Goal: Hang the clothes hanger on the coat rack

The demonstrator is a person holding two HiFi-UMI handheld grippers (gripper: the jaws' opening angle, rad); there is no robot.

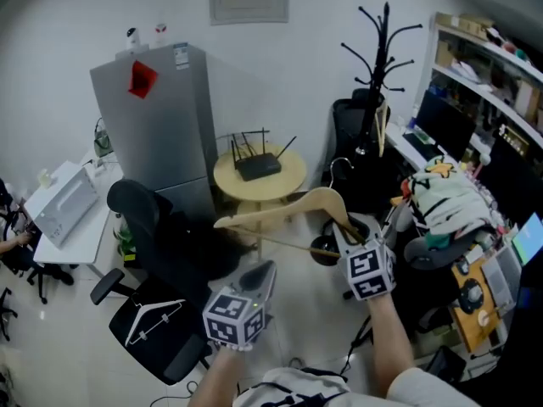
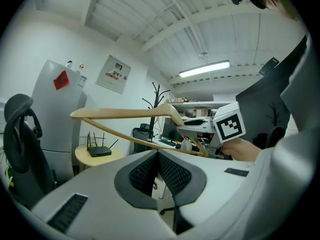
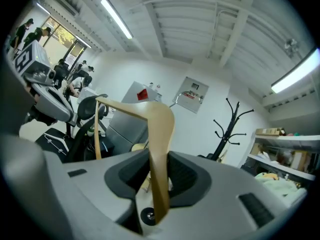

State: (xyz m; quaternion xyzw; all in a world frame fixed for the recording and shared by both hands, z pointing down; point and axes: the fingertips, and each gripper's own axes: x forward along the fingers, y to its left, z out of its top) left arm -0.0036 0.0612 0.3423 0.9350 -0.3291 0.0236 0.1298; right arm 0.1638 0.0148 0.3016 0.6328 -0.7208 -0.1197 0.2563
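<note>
Near round surface (image 1: pixel 287 181) with router (image 1: pixel 257 166), fridge (image 1: pixel 157 125), coat rack (image 1: pixel 382 49): grips wooden hanger (image 1: pixel 280 210) in right tongs (image 3: pixel 158 165); left tongs (image 2: pixel 158 156) clenched, empty.

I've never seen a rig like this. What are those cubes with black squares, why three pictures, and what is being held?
There is no robot here: a person holds a two-jawed clamp, called a gripper, in each hand. The patterned cubes are part of those grippers. One picture comes from a camera on the person's head, looking down. The other two come from cameras riding on each gripper, looking along its jaws. The right gripper is clamped on a wooden hanger. The left gripper is closed and empty. A black coat rack stands at the back. Nearby, a router sits on a round table.
</note>
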